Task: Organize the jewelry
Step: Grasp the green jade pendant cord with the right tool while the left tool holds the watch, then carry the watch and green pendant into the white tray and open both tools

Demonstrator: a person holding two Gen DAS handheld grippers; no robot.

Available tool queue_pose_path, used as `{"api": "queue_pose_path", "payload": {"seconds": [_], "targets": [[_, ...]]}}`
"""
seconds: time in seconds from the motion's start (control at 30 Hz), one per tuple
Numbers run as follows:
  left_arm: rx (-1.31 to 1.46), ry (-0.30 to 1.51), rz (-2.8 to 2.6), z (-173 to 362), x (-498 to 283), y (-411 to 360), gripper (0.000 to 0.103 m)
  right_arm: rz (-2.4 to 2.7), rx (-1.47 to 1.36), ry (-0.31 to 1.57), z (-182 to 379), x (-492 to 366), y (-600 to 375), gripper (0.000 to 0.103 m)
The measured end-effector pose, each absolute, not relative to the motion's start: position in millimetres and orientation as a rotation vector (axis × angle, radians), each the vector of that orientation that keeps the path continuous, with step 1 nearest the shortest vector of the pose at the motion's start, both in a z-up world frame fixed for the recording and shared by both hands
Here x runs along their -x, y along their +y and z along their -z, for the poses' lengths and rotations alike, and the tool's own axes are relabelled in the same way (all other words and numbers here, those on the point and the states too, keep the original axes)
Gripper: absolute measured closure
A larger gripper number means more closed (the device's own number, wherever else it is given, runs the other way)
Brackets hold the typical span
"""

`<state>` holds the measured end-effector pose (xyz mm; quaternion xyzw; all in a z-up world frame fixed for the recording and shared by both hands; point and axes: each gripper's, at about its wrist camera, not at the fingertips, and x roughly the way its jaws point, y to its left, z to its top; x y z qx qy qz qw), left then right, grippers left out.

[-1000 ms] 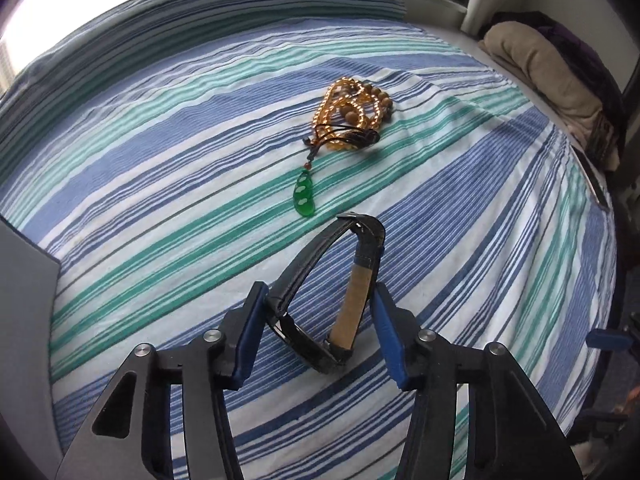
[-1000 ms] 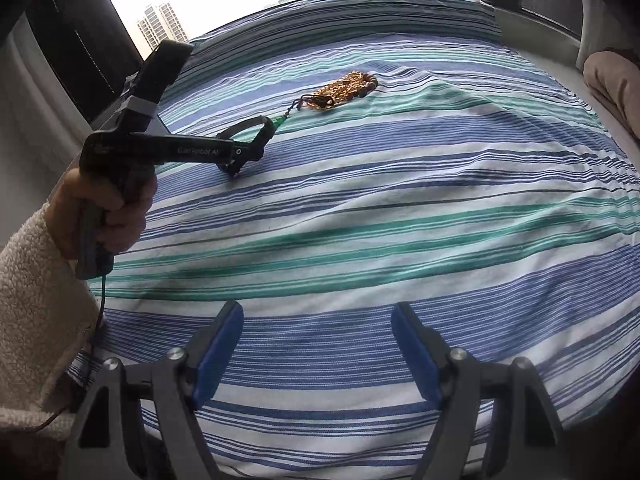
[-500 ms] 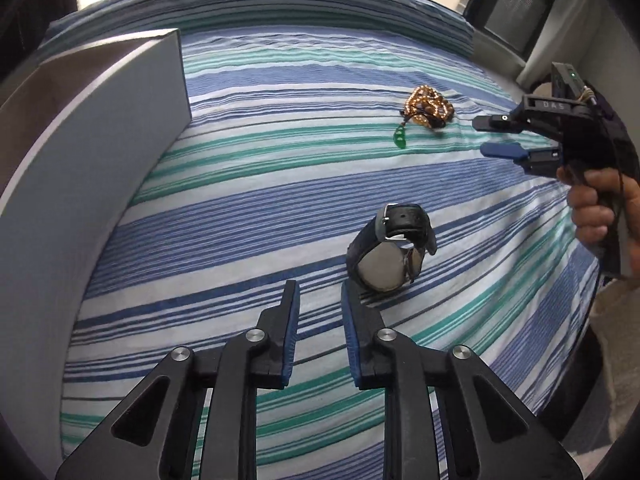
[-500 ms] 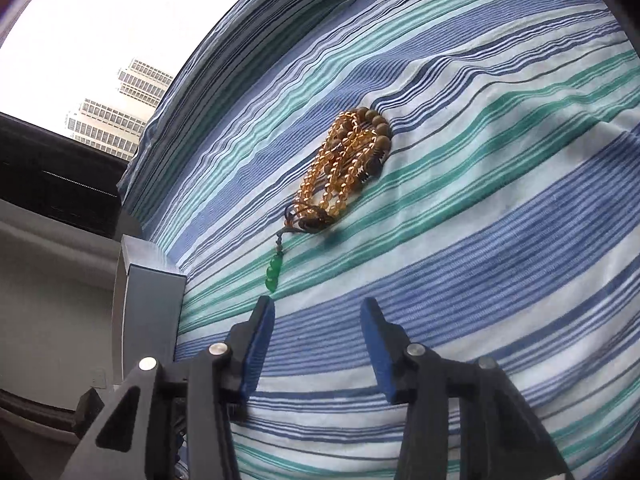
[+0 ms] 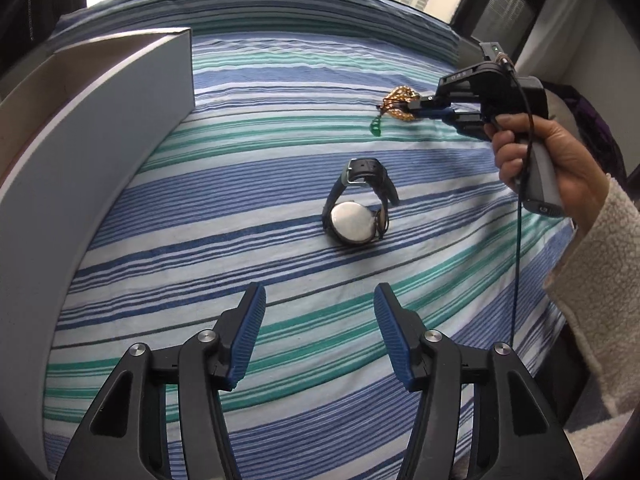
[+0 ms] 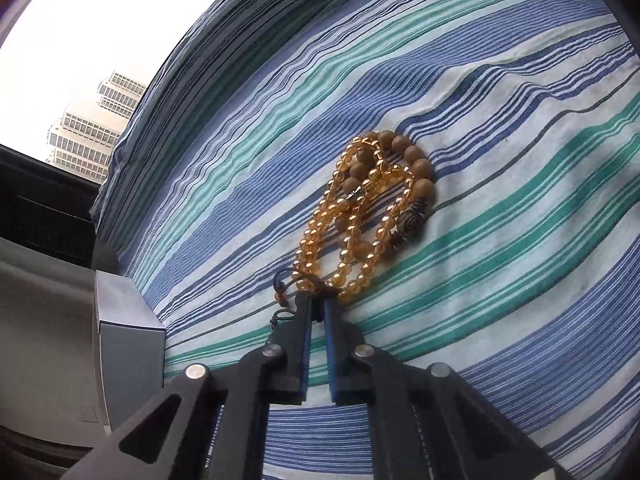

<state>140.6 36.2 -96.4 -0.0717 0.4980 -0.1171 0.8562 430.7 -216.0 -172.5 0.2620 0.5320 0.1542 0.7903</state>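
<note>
left wrist view: left gripper (image 5: 318,322) hovers with fingers spread apart over the striped bedspread (image 5: 240,248); the watch (image 5: 358,208) lies at 12 o'clock, untouched. farther, at 1 o'clock, the right hand (image 5: 552,160) holds the right gripper (image 6: 317,312) level, pinched on the dark cord of the amber bead necklace (image 6: 360,216). its lettering is unreadable. a grey box (image 5: 100,152) stands at 10 o'clock.

faint pale letters reading roughly "gas" on the black body of the right gripper (image 5: 412,110) at two o'clock in the left wrist view, nothing else legible
</note>
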Motion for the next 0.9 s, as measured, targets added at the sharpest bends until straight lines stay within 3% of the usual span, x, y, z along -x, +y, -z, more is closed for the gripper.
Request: {"api": "queue_pose_path", "payload": {"seconds": [0.27, 0.47, 0.57, 0.7, 0.73, 0.77, 0.8, 0.83, 0.9], "targets": [[0.252, 1.039, 0.366, 90, -149, 4, 0.042, -0.463, -0.422, 1.018, 120, -360, -224, 0.097], [0.263, 1.040, 0.257, 98, -181, -23, 0.041, -0.522, -0.301, 0.977, 111, -292, -232, 0.097], [0.256, 1.027, 0.189, 104, -193, -30, 0.030, -0.548, -0.268, 0.957, 109, -266, -234, 0.097], [0.269, 1.008, 0.106, 114, -207, -30, 0.029, -0.565, -0.228, 0.931, 104, -237, -245, 0.097], [0.277, 1.001, 0.093, 116, -210, -29, 0.031, -0.567, -0.216, 0.928, 103, -231, -246, 0.097], [0.282, 0.996, 0.080, 118, -213, -28, 0.045, -0.570, -0.208, 0.928, 103, -225, -247, 0.097], [0.287, 0.993, 0.083, 119, -215, -26, 0.062, -0.572, -0.204, 0.929, 103, -221, -248, 0.097], [0.287, 1.006, 0.093, 122, -217, -26, 0.092, -0.576, -0.206, 0.931, 104, -218, -249, 0.097], [0.300, 1.022, 0.124, 122, -215, -23, 0.094, -0.588, -0.209, 0.936, 102, -214, -250, 0.097]]}}
